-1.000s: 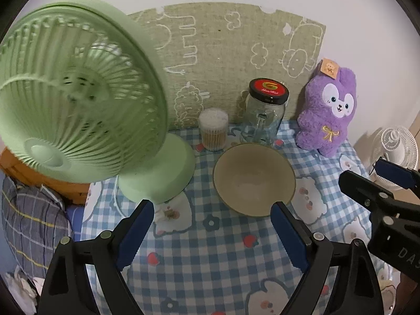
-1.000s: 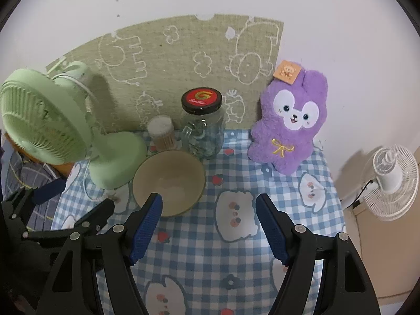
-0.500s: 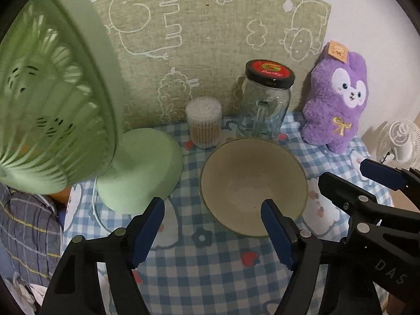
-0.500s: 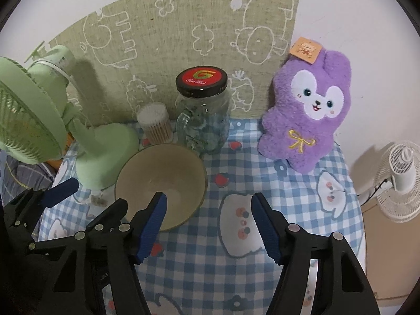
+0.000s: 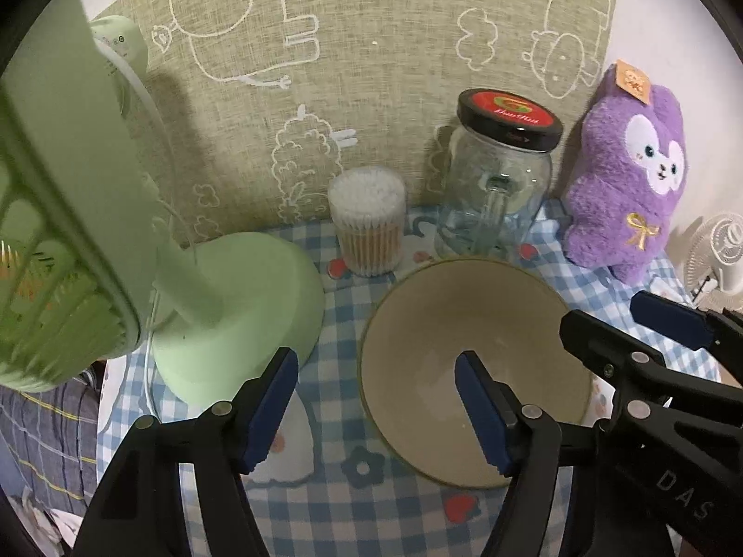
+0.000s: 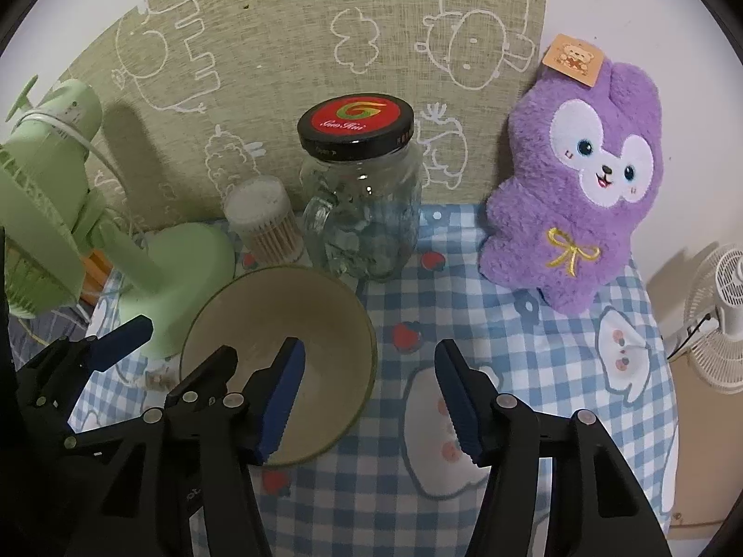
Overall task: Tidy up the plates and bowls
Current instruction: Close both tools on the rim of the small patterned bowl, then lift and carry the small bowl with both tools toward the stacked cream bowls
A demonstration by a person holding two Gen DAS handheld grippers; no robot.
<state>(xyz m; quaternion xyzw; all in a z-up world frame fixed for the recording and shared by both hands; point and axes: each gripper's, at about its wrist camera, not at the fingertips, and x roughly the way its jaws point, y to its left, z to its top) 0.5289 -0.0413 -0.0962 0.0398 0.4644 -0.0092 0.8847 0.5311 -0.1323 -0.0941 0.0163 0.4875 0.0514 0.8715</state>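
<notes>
Left wrist view shows my left gripper [image 5: 371, 406] astride the left rim of the bowl [image 5: 473, 325], jaws just narrowing, not yet pinching. My right gripper [image 6: 369, 397] straddles the right rim, also unclenched, so I should close both evenly and lift level.

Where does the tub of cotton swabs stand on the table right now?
In both wrist views the tub of cotton swabs stands at the back by the wall mat, between the green fan's base and the glass jar, just behind the bowl.

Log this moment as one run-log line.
left gripper: open, closing, straddling bowl rim | right gripper: open, closing, straddling opposite rim | bowl: on table, not gripped
</notes>
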